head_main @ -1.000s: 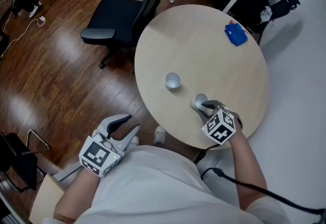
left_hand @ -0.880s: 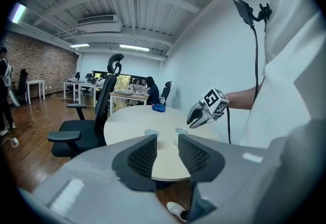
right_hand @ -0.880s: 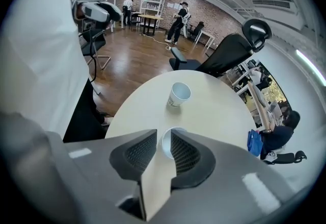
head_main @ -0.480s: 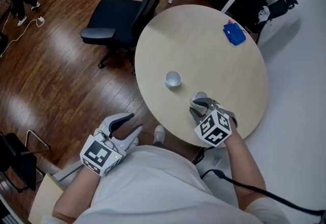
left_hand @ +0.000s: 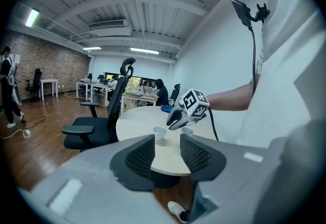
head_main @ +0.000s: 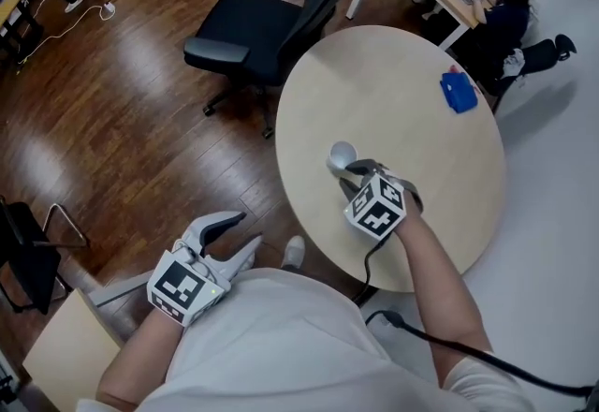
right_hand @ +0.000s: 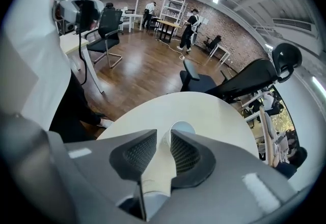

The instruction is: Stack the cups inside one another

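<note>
Over the table (head_main: 426, 153), the right tool (right_hand: 163, 140) grips a paper cup (right_hand: 154, 177) lengthwise, mouth up, beside an upright second cup (head_main: 343, 154).

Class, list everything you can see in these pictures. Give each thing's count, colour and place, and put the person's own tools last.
paper cups: 2, white; standing cup on the table, held cup in the right tool
round table: 1, light wood, centre
blue object: 1, blue, near the table's far edge; too small to identify
office chair: 1, black, beside the table
seated person: 1, dark clothes, beyond the table
left tool: 1, grey, open and empty, off the table
right tool: 1, grey, shut on the held cup, over the table
</note>
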`<state>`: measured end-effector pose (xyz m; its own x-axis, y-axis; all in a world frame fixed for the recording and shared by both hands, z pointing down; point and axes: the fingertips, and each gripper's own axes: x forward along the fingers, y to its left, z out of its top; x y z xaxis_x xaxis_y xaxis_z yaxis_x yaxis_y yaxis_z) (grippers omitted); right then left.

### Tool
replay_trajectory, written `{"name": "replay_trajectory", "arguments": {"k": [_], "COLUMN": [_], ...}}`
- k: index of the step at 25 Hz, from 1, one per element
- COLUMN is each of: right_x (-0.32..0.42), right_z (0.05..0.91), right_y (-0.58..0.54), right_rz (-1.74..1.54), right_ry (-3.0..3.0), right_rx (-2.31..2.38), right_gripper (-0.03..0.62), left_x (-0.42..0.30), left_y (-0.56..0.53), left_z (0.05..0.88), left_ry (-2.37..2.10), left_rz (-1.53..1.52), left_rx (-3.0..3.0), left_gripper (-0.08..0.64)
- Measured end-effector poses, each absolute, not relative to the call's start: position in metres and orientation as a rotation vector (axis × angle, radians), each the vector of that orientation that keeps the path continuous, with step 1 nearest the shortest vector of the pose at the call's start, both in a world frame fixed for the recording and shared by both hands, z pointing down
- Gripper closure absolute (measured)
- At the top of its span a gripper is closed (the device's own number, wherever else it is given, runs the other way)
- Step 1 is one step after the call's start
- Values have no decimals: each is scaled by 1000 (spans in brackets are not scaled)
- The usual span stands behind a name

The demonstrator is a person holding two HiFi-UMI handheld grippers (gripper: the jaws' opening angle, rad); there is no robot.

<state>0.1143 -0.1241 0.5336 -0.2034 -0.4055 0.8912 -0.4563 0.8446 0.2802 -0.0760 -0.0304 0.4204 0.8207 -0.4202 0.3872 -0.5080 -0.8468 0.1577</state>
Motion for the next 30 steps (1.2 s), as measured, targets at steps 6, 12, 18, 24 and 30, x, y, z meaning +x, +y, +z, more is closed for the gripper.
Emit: {"name": "replay_trajectory", "arguments": {"k": [6,12,18,24,30], "right_x": [113,112,118,115,114], "right_z": [571,594,608,584,536], "right_y": [-142,-155,-162,-158,-144], "right_rz": [85,108,139,119,43], "right_ry": [-1768,-1727,-1692,-1734,-1763], "right_rx": [572,544,573,615,673], "right_gripper": [500,500,565,568,568], "left_x": [-96,-109,-117,-117,-103], "left_y": [-30,-31,-32,-35,-38], "left_z": [423,424,427,430,430], "left_ry": [-815,-879,-880,-848,-746], "left_rz": [499,493,505,514,511], "left_rx": [2713,2674,2667,2671,2709], "left_gripper": [394,394,394,394,394]}}
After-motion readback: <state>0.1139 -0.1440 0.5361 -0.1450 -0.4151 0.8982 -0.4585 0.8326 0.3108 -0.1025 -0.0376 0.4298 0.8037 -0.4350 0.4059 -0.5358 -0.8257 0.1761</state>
